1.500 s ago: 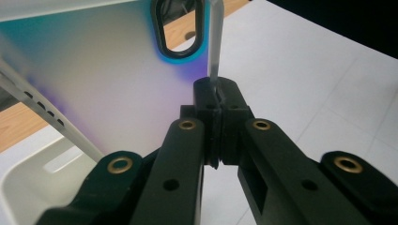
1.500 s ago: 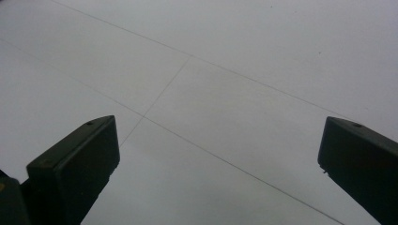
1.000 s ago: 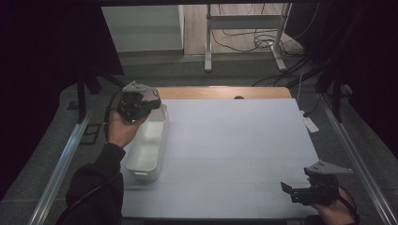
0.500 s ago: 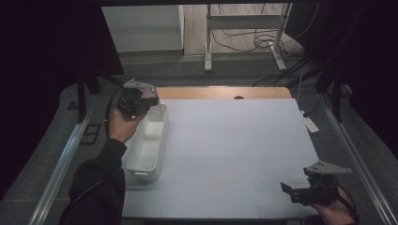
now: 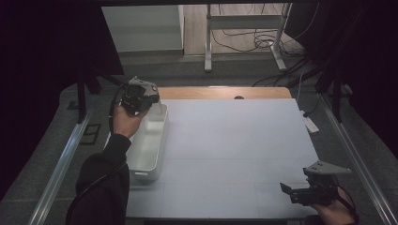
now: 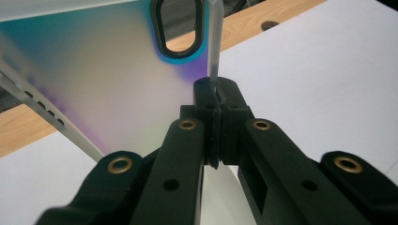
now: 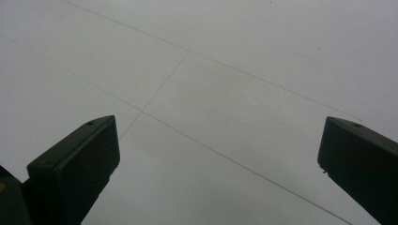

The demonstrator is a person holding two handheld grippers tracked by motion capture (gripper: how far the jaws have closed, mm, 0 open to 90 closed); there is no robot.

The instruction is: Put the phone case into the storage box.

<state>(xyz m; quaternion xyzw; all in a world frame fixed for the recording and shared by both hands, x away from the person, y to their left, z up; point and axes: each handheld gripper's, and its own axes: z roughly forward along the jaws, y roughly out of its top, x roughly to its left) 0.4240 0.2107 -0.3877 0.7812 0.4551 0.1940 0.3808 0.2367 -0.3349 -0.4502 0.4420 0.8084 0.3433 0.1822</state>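
A pale grey surface (image 5: 234, 150) with thin seam lines is seen, edged by a wooden strip (image 5: 220, 92) at the far side. A white tray (image 5: 148, 150) is placed along its left edge.

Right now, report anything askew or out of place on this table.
The white bin sits at the table's left edge, and the left gripper is clamped on its thin wall, near the handle hole. Whether the bin is lifted or tilted cannot be told. The right gripper hovers open over bare tabletop.
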